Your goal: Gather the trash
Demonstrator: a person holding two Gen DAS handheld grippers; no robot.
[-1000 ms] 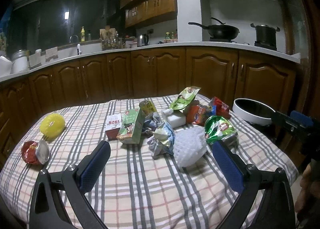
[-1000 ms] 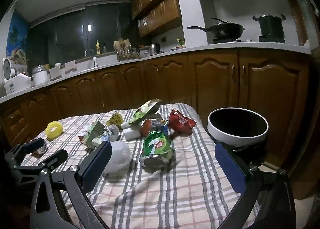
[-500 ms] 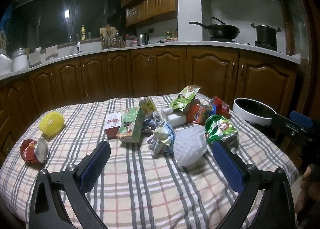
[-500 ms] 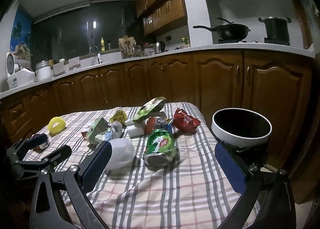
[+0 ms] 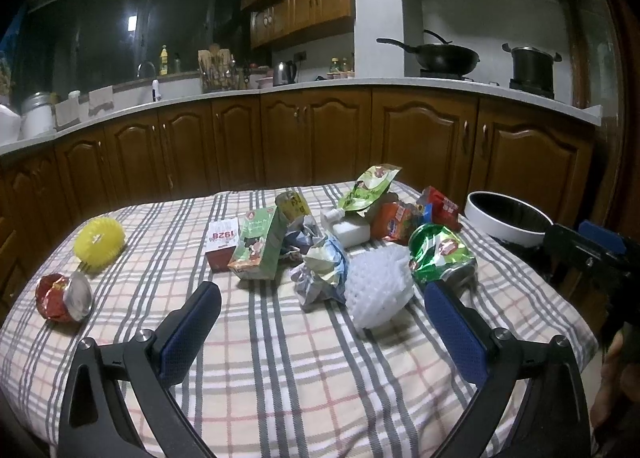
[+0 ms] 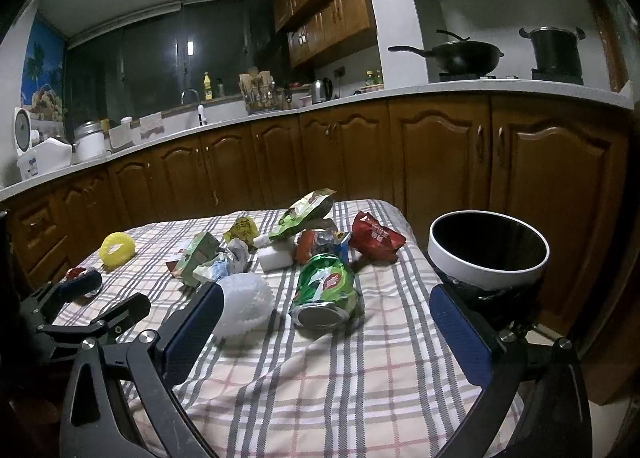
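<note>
So far we are holding both the left claw and right claw spread and empty, with all the trash still lying ahead on the table and the bin beyond our right claw looking empty.

I count on the checked cloth: 1 crushed green can | 1 white foam net | 1 green carton | 1 yellow ball | 1 white-rimmed bin | 2 grippers, wide apart.

Bare checked tablecloth lies open up front; the crushed green can and white foam net block beyond.
</note>
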